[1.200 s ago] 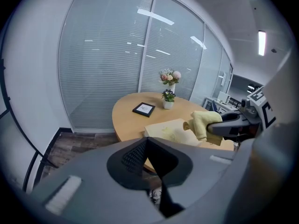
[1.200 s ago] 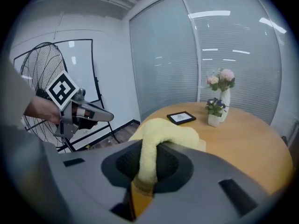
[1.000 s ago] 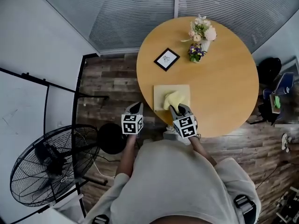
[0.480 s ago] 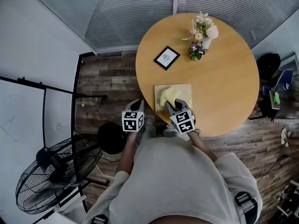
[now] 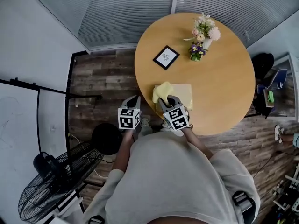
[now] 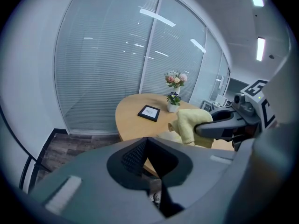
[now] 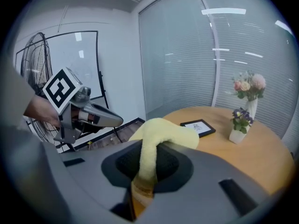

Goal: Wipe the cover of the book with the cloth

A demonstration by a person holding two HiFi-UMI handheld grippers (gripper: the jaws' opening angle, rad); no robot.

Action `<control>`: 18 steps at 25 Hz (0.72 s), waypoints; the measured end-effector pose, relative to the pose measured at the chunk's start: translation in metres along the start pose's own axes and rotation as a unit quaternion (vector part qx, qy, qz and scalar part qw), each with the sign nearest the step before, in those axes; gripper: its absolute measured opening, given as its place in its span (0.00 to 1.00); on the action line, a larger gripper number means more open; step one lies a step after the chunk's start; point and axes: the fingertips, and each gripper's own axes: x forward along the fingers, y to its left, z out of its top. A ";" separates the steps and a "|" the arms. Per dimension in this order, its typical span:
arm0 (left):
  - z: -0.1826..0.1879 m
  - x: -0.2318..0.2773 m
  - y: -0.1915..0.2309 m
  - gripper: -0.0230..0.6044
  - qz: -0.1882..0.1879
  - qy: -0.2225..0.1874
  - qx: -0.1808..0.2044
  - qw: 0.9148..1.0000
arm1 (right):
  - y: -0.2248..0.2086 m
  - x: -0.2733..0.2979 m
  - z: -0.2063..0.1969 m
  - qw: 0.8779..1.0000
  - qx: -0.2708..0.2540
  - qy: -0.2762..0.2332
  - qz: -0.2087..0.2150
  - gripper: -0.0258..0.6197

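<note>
Yellow cloth (image 5: pixel 162 91), one, clamped by right gripper (image 5: pixel 164 101) over one book (image 5: pixel 185 95).

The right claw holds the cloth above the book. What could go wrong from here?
1. The book lies near the table's near edge, and the left claw is shut, off the table, not steadying the book. A wiping stroke toward the person might push the book off.
2. The right claw grips the cloth by one narrow fold; most of it bulges out ahead. Dragging could pull it loose.
</note>
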 end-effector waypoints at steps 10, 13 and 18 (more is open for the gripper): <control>-0.004 -0.011 0.008 0.05 0.004 -0.005 -0.009 1.000 | 0.009 0.036 -0.012 0.999 -0.019 0.040 0.028 0.13; -0.005 -0.013 0.008 0.05 0.008 -0.006 -0.007 1.000 | 0.005 0.047 -0.016 0.998 -0.018 0.052 0.033 0.13; -0.007 -0.015 0.011 0.05 0.015 -0.005 -0.010 1.000 | -0.004 0.062 -0.024 0.997 -0.003 0.068 0.036 0.13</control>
